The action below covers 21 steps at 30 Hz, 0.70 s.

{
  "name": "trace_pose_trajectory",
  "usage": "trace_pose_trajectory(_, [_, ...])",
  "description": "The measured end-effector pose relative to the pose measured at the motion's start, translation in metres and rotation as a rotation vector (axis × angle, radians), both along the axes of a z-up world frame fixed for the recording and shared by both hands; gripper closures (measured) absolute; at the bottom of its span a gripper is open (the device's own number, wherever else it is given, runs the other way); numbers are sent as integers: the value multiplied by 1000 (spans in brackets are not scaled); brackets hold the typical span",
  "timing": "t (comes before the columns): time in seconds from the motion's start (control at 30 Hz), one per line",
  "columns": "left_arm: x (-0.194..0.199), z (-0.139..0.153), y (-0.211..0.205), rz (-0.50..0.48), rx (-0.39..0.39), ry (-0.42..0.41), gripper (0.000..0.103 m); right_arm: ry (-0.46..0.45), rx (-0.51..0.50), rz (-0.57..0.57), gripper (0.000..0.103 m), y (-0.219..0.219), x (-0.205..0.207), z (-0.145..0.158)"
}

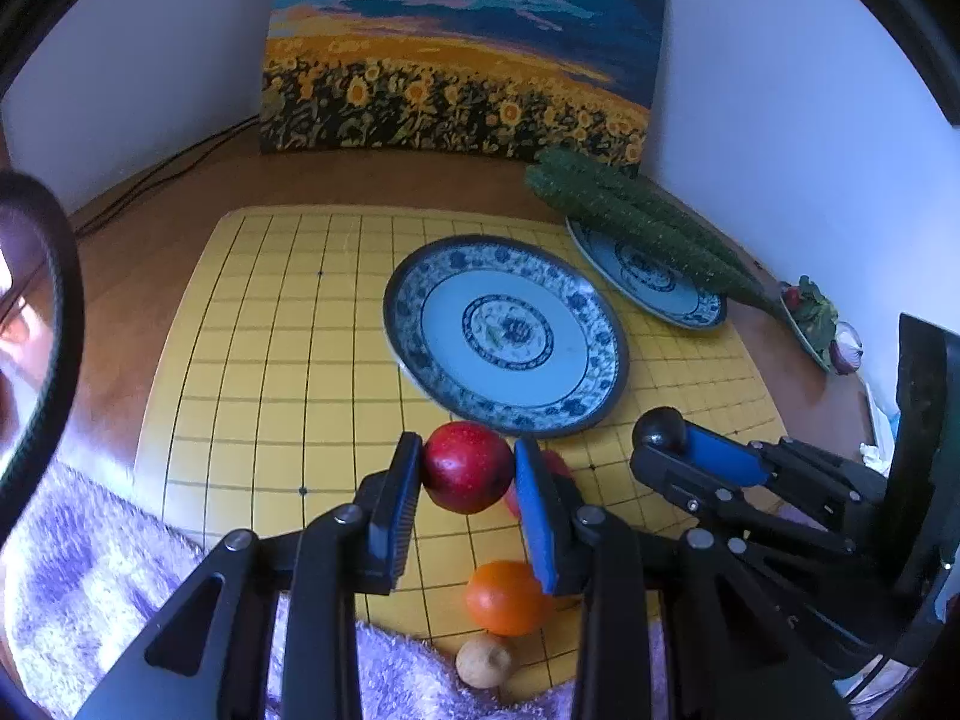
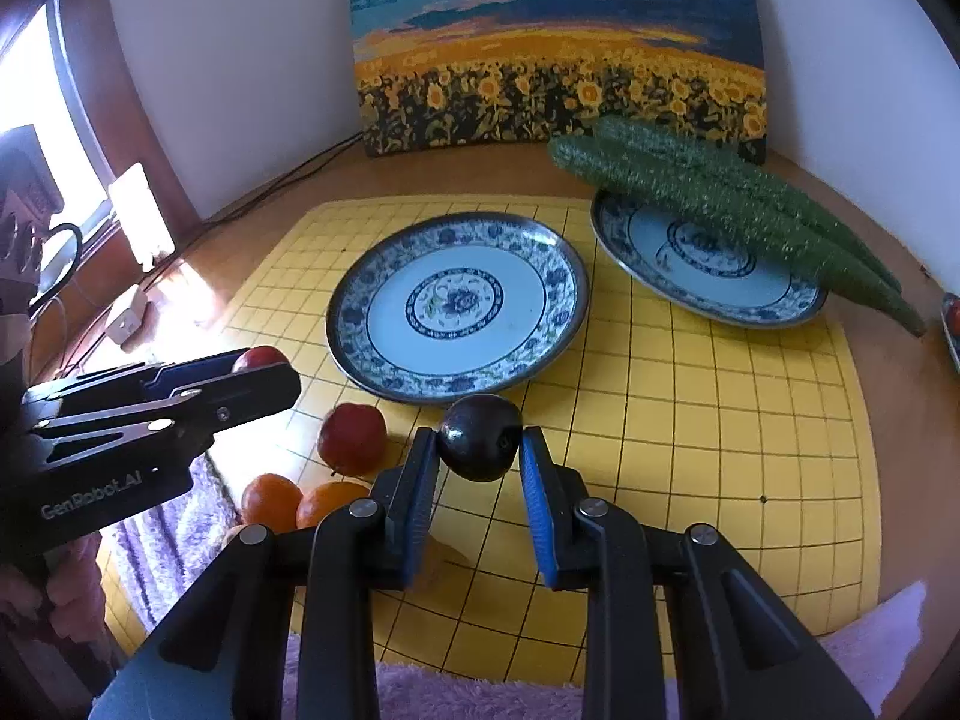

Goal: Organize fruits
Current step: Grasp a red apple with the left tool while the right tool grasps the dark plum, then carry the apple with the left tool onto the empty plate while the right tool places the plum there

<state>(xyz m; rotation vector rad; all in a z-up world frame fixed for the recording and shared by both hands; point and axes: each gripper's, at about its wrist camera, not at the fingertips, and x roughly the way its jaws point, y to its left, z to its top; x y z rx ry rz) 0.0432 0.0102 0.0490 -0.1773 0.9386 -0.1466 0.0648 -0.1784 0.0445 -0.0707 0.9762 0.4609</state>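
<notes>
My left gripper point(image 1: 467, 471) is shut on a red apple point(image 1: 465, 462), held just above the yellow grid mat point(image 1: 270, 360) near the front rim of an empty blue-and-white plate point(image 1: 408, 306). My right gripper point(image 2: 480, 441) is shut on a dark plum point(image 2: 480, 435) in front of that same plate point(image 2: 354, 324). On the mat below lie another red fruit point(image 2: 352, 438), two oranges point(image 2: 271, 501) and a small brown fruit point(image 1: 485, 660). A second plate point(image 2: 660, 258) at the right carries two green cucumbers point(image 2: 720, 198).
A sunflower painting point(image 2: 558, 60) leans on the back wall. Cables point(image 2: 270, 192) and a white charger point(image 2: 126, 315) lie at the left. A fluffy purple cloth point(image 1: 90, 570) covers the mat's near edge. A small dish of vegetables point(image 1: 819, 324) sits at the far right.
</notes>
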Motion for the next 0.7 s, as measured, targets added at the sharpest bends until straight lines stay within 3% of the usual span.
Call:
trace_pose_trajectory(0.4, [29,22,-10,-57,37,-41,70,-2,7,21,74,3,17,12])
trace_pose_trajectory(0.7, [64,23,-16,-83,65,-37,70,2,-29,21,74,9,44,14])
